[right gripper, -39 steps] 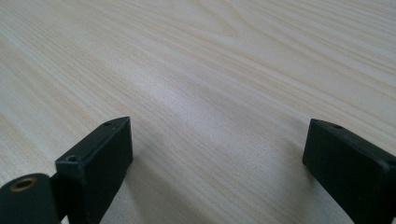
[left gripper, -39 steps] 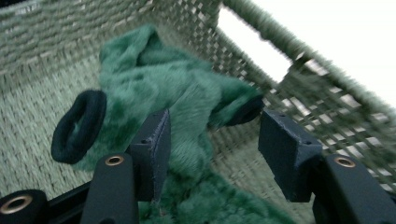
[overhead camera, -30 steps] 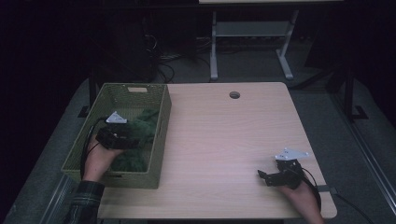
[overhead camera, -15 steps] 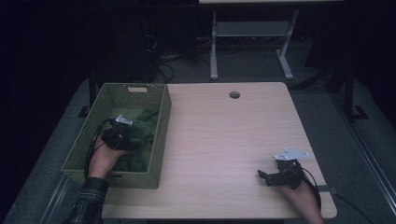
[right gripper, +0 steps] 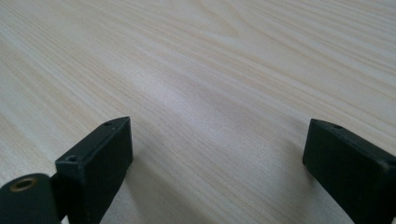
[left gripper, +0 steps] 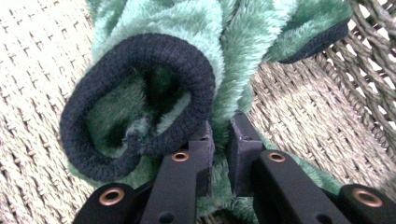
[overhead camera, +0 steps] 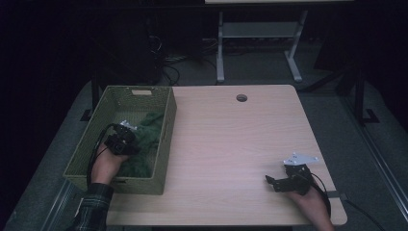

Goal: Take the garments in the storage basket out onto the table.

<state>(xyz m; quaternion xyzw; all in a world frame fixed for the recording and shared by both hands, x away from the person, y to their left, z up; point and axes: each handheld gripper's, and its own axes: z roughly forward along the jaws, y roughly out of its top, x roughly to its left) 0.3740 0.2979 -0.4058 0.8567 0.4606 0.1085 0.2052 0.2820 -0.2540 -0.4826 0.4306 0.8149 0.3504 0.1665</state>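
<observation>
Fluffy green plush garment (left gripper: 201,28) with ribbed knit cuff (left gripper: 140,93), coarse woven basket (left gripper: 42,56), matt pale wood table (right gripper: 210,70)

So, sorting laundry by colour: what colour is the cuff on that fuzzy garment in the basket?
Dark navy, almost black, cuff, clearest in the left gripper view.

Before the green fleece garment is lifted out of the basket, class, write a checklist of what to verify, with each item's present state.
1. Left gripper fingers pinch the green fleece garment: ok; they have just been closing, with fleece between them.
2. Grip sits beside the dark ribbed cuff, not on it: ok.
3. Garment free of the woven basket weave: cannot tell.
4. Right gripper open, nothing between its fingers: ok.
5. Bare table beside the basket for setting the garment down: ok.
</observation>
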